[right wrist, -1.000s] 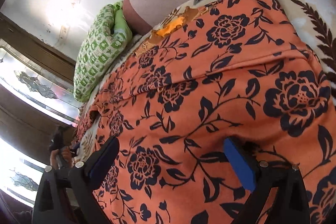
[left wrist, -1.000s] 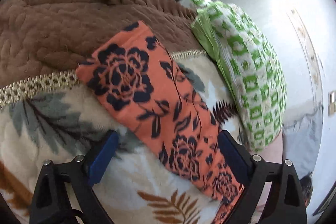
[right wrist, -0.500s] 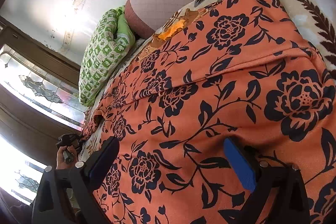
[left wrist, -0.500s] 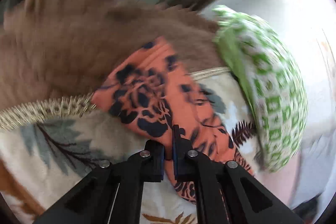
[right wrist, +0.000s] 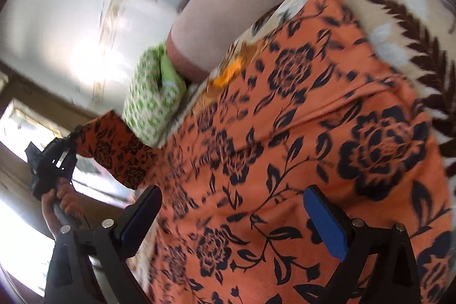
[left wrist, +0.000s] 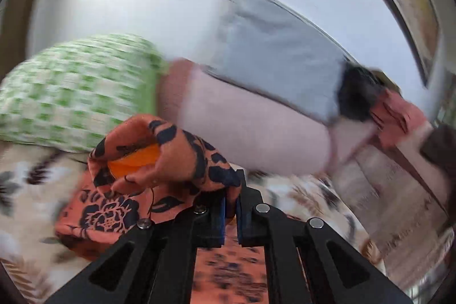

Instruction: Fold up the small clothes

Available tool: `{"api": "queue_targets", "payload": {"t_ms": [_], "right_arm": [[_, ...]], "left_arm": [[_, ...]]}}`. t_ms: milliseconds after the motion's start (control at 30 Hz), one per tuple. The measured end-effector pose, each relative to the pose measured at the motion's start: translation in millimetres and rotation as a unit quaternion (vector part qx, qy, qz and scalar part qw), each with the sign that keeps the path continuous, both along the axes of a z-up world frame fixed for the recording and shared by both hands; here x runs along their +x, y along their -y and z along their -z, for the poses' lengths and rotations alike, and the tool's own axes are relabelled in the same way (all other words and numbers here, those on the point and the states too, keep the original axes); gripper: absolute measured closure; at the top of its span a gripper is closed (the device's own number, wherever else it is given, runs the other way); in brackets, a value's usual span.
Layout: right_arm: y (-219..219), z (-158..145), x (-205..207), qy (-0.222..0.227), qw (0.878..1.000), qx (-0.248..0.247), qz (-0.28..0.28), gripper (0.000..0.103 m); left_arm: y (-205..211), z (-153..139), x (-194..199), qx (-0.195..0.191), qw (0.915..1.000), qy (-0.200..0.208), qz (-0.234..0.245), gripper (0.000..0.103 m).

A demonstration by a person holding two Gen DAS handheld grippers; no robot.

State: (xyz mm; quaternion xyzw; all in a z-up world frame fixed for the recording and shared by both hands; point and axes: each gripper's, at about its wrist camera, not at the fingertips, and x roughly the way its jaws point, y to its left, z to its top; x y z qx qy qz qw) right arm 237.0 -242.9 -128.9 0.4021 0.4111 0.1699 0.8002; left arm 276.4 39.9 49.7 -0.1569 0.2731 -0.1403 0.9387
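- Your left claw (left wrist: 230,214) pinches the orange floral garment's (right wrist: 299,147) edge, lifted off the bed blanket (right wrist: 399,27).
- Your right claw (right wrist: 233,218) gapes wide above the spread cloth.
- Green pillow (left wrist: 74,93) beside the mattress edge.

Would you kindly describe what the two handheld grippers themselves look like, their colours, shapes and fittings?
Both share one build. The left gripper and the right gripper have black angular plastic fingers with triangular cut-outs, joined by round silver bolts. Each finger ends in a flat rectangular blue pad. In the right wrist view, a bare hand grips the left gripper's handle; no sleeve or cable can be made out.
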Motion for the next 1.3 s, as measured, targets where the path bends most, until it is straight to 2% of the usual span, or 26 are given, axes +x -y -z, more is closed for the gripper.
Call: {"api": "queue_targets", "payload": {"t_ms": [67, 133, 167, 200, 267, 300, 367, 433, 467, 567, 633, 700, 767, 800, 833, 867, 900, 933, 1033, 1067, 1100, 1133, 1167, 1233, 1267, 1300], "right_arm": [[17, -1, -2, 0.001, 0.999, 0.021, 0.029, 0.002], [34, -1, -4, 0.001, 0.997, 0.044, 0.057, 0.002], [41, 0, -4, -0.001, 0.996, 0.053, 0.069, 0.002], [48, 1, -5, -0.004, 0.995, 0.063, 0.08, 0.002], [58, 0, -5, -0.004, 0.993, 0.074, 0.092, 0.002], [61, -1, -5, -0.003, 0.993, 0.075, 0.095, 0.002], [65, -3, -6, 0.0, 0.992, 0.077, 0.099, 0.002], [65, -4, -6, 0.003, 0.992, 0.077, 0.099, 0.002], [63, -4, -5, 0.002, 0.993, 0.073, 0.096, 0.002], [50, -9, -2, -0.001, 0.997, 0.034, 0.076, 0.002], [34, -17, 2, 0.002, 0.999, -0.025, 0.048, 0.002], [10, -33, 5, 0.016, 0.993, -0.118, 0.015, 0.002], [-18, -49, 16, 0.031, 0.976, -0.213, -0.021, 0.002], [-39, -58, 28, 0.044, 0.957, -0.282, -0.052, 0.002], [-52, -62, 36, 0.055, 0.941, -0.326, -0.07, 0.002], [-75, -62, 51, 0.068, 0.908, -0.401, -0.098, 0.002], [-87, -56, 62, 0.064, 0.889, -0.438, -0.121, 0.002], [-98, -48, 73, 0.056, 0.874, -0.459, -0.149, 0.002], [-121, -29, 103, 0.05, 0.848, -0.491, -0.194, 0.004], [-125, -27, 113, 0.049, 0.842, -0.501, -0.195, 0.015], [-124, -26, 122, 0.037, 0.847, -0.494, -0.189, 0.052], [-118, -26, 132, 0.016, 0.864, -0.471, -0.179, 0.081], [-99, -32, 141, 0.001, 0.898, -0.416, -0.145, 0.096], [-66, -42, 142, 0.003, 0.933, -0.357, -0.056, 0.096], [-29, -40, 131, -0.012, 0.956, -0.293, 0.031, 0.096], [-1, -25, 118, -0.04, 0.969, -0.227, 0.09, 0.089]], "left_arm": [[61, 23, 11, 0.005, 0.9989, -0.018, 0.043, 0.097], [117, 64, 24, 0.016, 0.9927, -0.068, 0.099, 0.079], [137, 85, 29, 0.03, 0.9877, -0.096, 0.119, 0.047], [157, 112, 34, 0.057, 0.9801, -0.136, 0.133, 0.027], [172, 155, 35, 0.112, 0.9627, -0.197, 0.148, 0.026], [173, 165, 30, 0.132, 0.9587, -0.204, 0.149, 0.026], [151, 166, 18, 0.135, 0.9626, -0.191, 0.137, 0.026], [114, 154, 5, 0.103, 0.97, -0.183, 0.122, 0.025], [97, 138, -3, 0.088, 0.9731, -0.18, 0.113, 0.023], [42, 124, -27, 0.07, 0.983, -0.156, 0.067, 0.017], [3, 121, -35, 0.084, 0.9865, -0.14, 0.016, 0.017], [-32, 127, -34, 0.093, 0.983, -0.154, -0.039, 0.016], [-60, 133, -26, 0.101, 0.9777, -0.167, -0.078, 0.016], [-69, 135, -24, 0.107, 0.9762, -0.162, -0.096, 0.016], [-73, 137, -22, 0.116, 0.9748, -0.159, -0.105, 0.016], [-75, 140, -20, 0.125, 0.9733, -0.16, -0.107, 0.016], [-75, 145, -17, 0.134, 0.9713, -0.165, -0.107, 0.016], [-75, 154, -12, 0.143, 0.9675, -0.177, -0.11, 0.016], [-73, 179, -1, 0.156, 0.9579, -0.211, -0.116, 0.016], [-74, 185, 1, 0.162, 0.9545, -0.222, -0.117, 0.016], [-73, 192, 2, 0.163, 0.9529, -0.227, -0.117, 0.015], [-76, 194, 0, 0.155, 0.955, -0.222, -0.121, 0.015], [-78, 195, -1, 0.15, 0.9562, -0.22, -0.122, 0.015], [-79, 196, -1, 0.149, 0.9574, -0.218, -0.116, 0.014], [-80, 198, 0, 0.149, 0.9579, -0.217, -0.114, 0.014], [-80, 199, 0, 0.149, 0.9581, -0.216, -0.114, 0.013]]}}
